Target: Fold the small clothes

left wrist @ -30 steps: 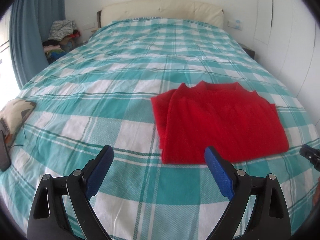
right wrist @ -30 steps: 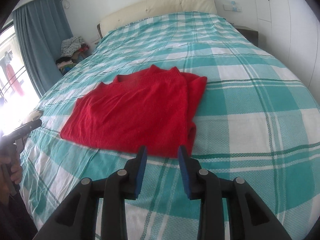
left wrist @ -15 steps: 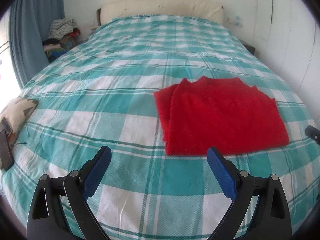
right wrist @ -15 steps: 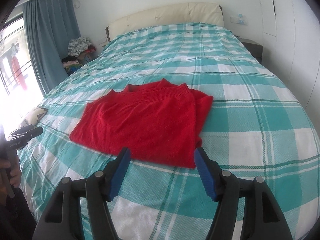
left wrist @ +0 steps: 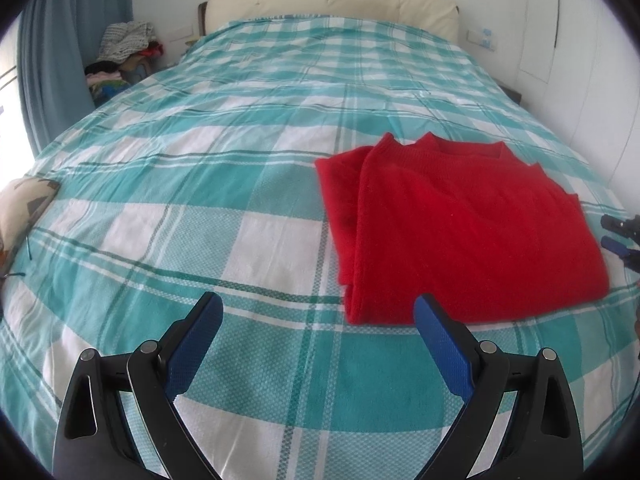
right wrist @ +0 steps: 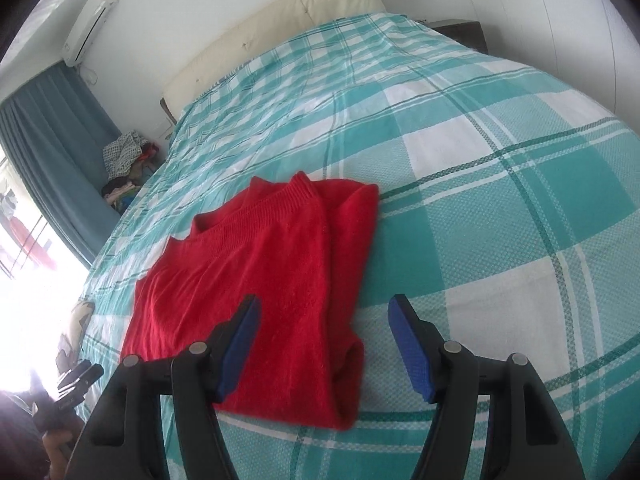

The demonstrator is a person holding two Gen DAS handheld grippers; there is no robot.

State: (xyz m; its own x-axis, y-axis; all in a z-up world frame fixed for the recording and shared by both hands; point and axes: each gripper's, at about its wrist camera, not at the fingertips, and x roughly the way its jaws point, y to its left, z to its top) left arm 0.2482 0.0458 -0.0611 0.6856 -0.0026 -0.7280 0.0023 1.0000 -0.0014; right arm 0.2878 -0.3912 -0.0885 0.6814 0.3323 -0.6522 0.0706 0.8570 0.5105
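From where I sit, the red sweater [left wrist: 460, 224] is my landmark: it lies folded flat on the bed [left wrist: 240, 160], sleeves tucked in, collar toward the headboard [left wrist: 328, 4]. Far to its left, against the blue curtain [left wrist: 60, 60], I see a heap of clothes [left wrist: 124, 52] beside the bed, and a patterned cushion [left wrist: 24, 204] at the bed's left edge. My left gripper [left wrist: 318, 320] hangs over the checked cover just short of the sweater's near left corner; its fingers [left wrist: 192, 344] stand wide apart with nothing between them, and only the right-hand pad overlaps the sweater's near hem in the picture. Whether it touches the cloth I cannot tell. To the sweater's right, my right gripper [right wrist: 324, 332] is over the near right corner, rolled to one side so that the bed looks tilted. Its fingers [right wrist: 412, 356] have just been opening and now stand apart, straddling the folded edge of the sweater [right wrist: 272, 280] without pressing on it. From the left wrist view, that gripper's blue tips [left wrist: 618, 236] show just beside the sweater's right edge.
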